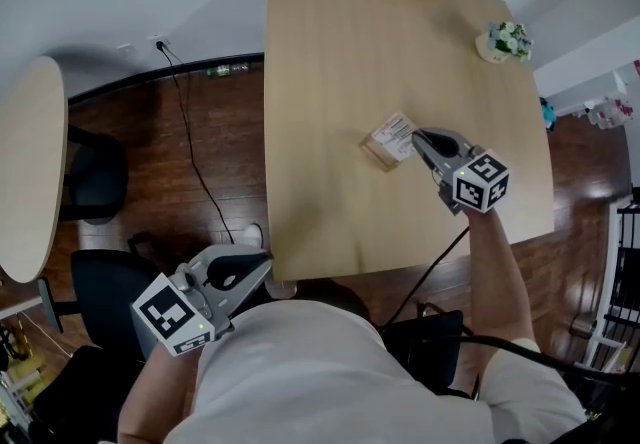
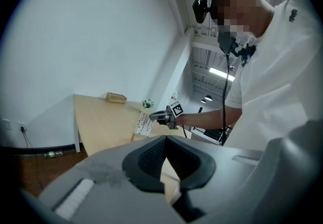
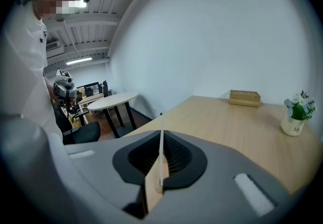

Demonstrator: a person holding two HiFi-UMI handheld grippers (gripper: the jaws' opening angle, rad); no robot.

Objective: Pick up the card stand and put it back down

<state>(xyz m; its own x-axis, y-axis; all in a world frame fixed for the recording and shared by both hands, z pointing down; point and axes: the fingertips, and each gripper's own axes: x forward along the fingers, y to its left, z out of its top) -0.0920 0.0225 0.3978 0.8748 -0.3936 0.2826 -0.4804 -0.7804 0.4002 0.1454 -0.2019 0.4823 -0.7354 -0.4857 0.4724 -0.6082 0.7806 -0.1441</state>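
At the wooden table (image 1: 330, 62), the right gripper (image 1: 418, 137) clamps the card stand (image 1: 388, 138). The left gripper (image 1: 265, 264) has its jaws together, empty.

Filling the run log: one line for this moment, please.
right gripper: shut on card stand | left gripper: shut, empty, off table

card stand (image 1: 388, 140) print too small to read; its right edge is hidden by right gripper (image 1: 418, 138) jaws.
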